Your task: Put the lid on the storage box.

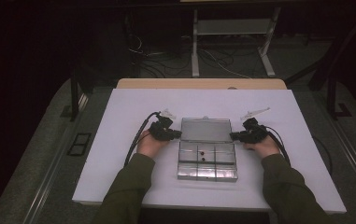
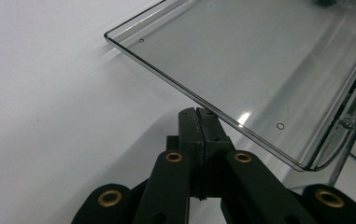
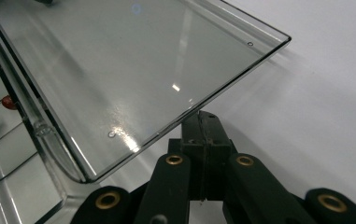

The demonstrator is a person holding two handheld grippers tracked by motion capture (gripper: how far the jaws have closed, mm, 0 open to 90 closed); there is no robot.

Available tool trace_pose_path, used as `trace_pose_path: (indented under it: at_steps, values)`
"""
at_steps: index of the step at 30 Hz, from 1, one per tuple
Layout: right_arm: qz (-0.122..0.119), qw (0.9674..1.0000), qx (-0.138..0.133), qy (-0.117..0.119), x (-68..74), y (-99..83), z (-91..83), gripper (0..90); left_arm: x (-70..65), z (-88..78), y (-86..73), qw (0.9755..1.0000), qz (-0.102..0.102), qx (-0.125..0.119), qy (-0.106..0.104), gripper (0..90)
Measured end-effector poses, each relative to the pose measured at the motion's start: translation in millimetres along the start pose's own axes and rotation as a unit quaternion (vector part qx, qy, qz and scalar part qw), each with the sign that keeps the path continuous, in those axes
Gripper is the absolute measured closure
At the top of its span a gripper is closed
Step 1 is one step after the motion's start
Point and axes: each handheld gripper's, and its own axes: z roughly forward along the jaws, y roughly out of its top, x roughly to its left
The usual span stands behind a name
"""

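I am working on the clear compartment box point(image 1: 207, 161) at the middle of the tabletop point(image 1: 119, 140), its lid point(image 1: 206, 129) lying open toward the far edge. I am setting the left gripper point(image 2: 197, 116) and right gripper point(image 3: 202, 119), both pressed together and empty, under the lid's side edges; I should lift evenly.

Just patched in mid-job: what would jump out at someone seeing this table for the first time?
A clear compartment box sits mid-table on the white table, its lid swung open toward the far side. The shut left gripper and shut right gripper flank the lid's two side edges. Two small red beads lie in the box's middle compartments.
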Motion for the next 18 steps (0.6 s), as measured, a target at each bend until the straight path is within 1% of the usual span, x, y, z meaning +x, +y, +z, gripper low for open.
trace_pose_path:
  at_steps: [2, 3, 8, 15, 18]
  values:
    - [0.002, 1.0000, -0.001, 0.002, -0.5, 0.7, 0.7, 88.8, 0.0, -0.3, 0.2, 1.0000, -0.003, -0.003, 0.000, 88.9]
    - [0.003, 1.0000, -0.001, 0.003, -0.7, 1.0, 1.2, 88.8, 1.0, -0.7, 0.5, 1.0000, 0.002, -0.001, -0.001, 88.8]
    - [0.007, 0.9999, -0.006, 0.007, -1.1, 2.5, 3.8, 88.8, 1.3, -0.4, 0.8, 0.9999, -0.006, -0.011, -0.005, 88.9]
    - [0.013, 0.9997, -0.012, 0.014, -2.1, 3.9, 6.8, 88.9, 2.7, -0.9, 1.3, 0.9997, -0.011, -0.018, -0.012, 88.9]
    - [0.015, 0.9996, -0.014, 0.017, -1.6, 4.5, 8.2, 88.9, 2.7, -1.1, 1.8, 0.9994, -0.015, -0.027, -0.013, 88.9]
